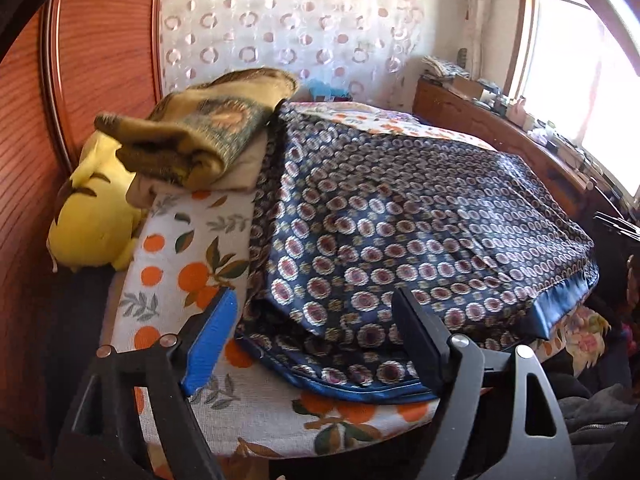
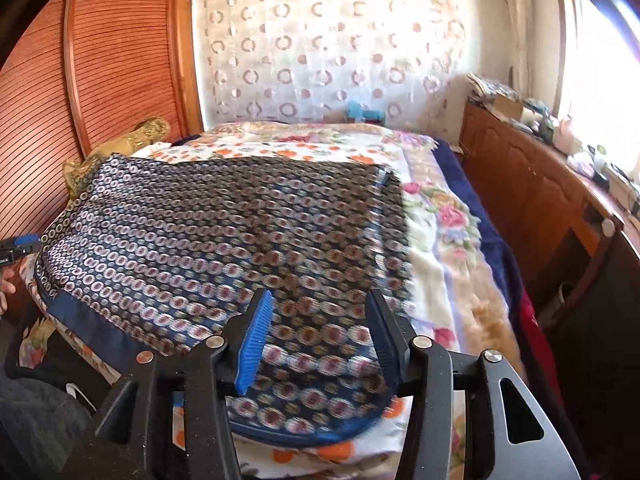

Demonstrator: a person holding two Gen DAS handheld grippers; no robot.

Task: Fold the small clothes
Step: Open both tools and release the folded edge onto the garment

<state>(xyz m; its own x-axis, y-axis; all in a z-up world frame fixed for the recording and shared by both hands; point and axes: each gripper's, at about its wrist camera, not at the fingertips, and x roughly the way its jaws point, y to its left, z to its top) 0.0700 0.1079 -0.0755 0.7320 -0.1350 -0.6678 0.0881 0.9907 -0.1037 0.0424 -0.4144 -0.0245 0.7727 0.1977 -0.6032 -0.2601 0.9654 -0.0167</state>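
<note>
your left gripper has its jaws spread wide with nothing between them, one blue ribbed pad on the left and a black pad on the right, both poised over the near edge of the navy patterned garment. that garment, dark blue with rows of pale round medallions and a plain blue satin border, lies spread flat across the bed, on top of the orange-print sheet; its near hem runs just beyond your left pads and one layer is folded over another along the near left side. your right gripper is also parted and empty, its fingers hovering over the near right corner of the same navy patterned garment, whose rounded blue-edged corner curves below the pads. whether the pads touch the cloth cannot be told from either view. to the left of the garment, by the slatted wooden wardrobe door, a folded brown blanket sits on a pale cushion, with a yellow plush toy wedged beside it. to the right of the garment a floral fleece blanket covers the rest of the bed, and beyond that stands a wooden cabinet under the bright window.
</note>
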